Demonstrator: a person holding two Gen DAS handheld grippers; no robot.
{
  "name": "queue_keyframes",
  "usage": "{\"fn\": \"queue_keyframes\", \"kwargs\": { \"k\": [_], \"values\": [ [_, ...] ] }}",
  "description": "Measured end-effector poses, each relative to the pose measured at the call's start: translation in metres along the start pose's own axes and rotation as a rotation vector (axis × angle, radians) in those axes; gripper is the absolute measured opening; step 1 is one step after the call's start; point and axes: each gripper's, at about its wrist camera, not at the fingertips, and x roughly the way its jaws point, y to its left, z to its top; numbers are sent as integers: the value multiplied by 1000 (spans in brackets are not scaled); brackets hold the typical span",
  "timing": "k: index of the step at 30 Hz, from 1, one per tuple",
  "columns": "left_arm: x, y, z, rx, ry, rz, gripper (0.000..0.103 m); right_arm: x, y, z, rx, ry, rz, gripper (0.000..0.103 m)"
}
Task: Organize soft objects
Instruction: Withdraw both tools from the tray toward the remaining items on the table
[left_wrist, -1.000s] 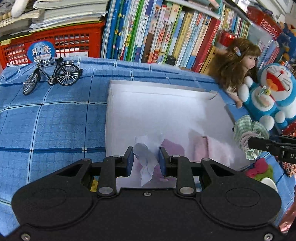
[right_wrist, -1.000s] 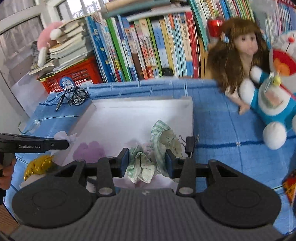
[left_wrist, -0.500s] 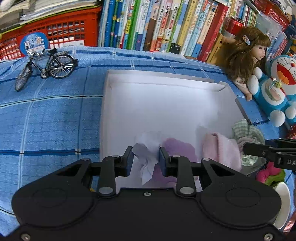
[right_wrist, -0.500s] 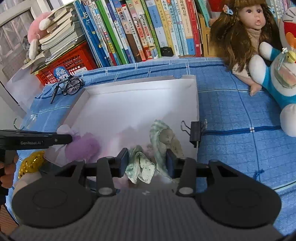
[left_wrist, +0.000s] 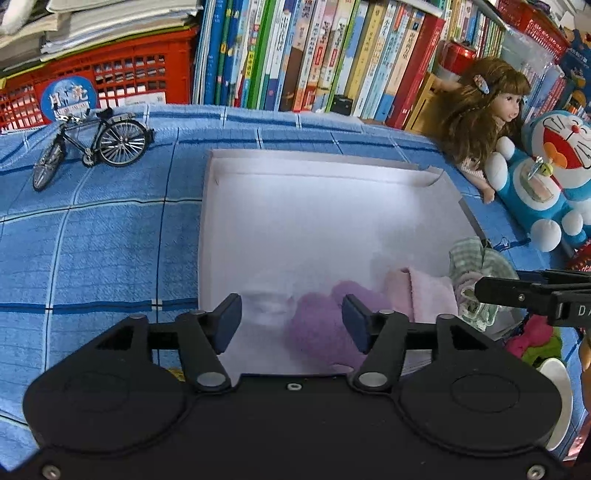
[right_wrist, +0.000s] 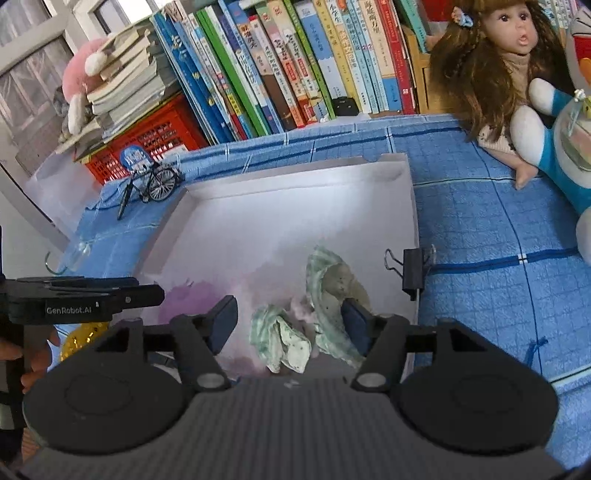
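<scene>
A white shallow tray (left_wrist: 314, 221) lies on the blue checked cloth. In its near end lie a white cloth (left_wrist: 266, 299), a fluffy purple cloth (left_wrist: 321, 325) and a pink cloth (left_wrist: 424, 295). My left gripper (left_wrist: 291, 323) hangs just above the white and purple cloths. Its jaws are opening and no pad presses on either cloth. My right gripper (right_wrist: 289, 325) is over the tray (right_wrist: 277, 221) at its near right corner. Its jaws are opening too. The green patterned cloth (right_wrist: 284, 336) lies loose between them, draped against the right pad.
A black binder clip (right_wrist: 412, 269) sits on the tray's right rim. A toy bicycle (left_wrist: 92, 144) and a red basket (left_wrist: 122, 81) stand at the back left, with books behind them. At the right are a doll (left_wrist: 484, 110) and a blue plush (left_wrist: 546, 173). A white bowl (left_wrist: 557, 387) is near right.
Both grippers have opened. The left one let the white cloth drop into the tray. The right one let go of the green cloth, which now lies slack in the tray.
</scene>
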Motion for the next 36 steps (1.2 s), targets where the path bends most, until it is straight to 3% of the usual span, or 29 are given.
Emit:
{"fn": "queue_keyframes", "kwargs": {
  "k": [9, 23, 30, 36],
  "values": [
    [-32, -6, -10, 33, -89, 34, 78, -30, 9, -6, -32, -63, -8, 79],
    [-98, -20, -56, 99, -246, 38, 85, -108, 21, -46, -123, -326, -122, 90],
    [-130, -18, -87, 128, -354, 40, 86, -138, 23, -80, -179, -444, -156, 101],
    [-144, -12, -118, 114, -377, 36, 87, -150, 19, -112, -222, -494, -205, 103]
  ]
}}
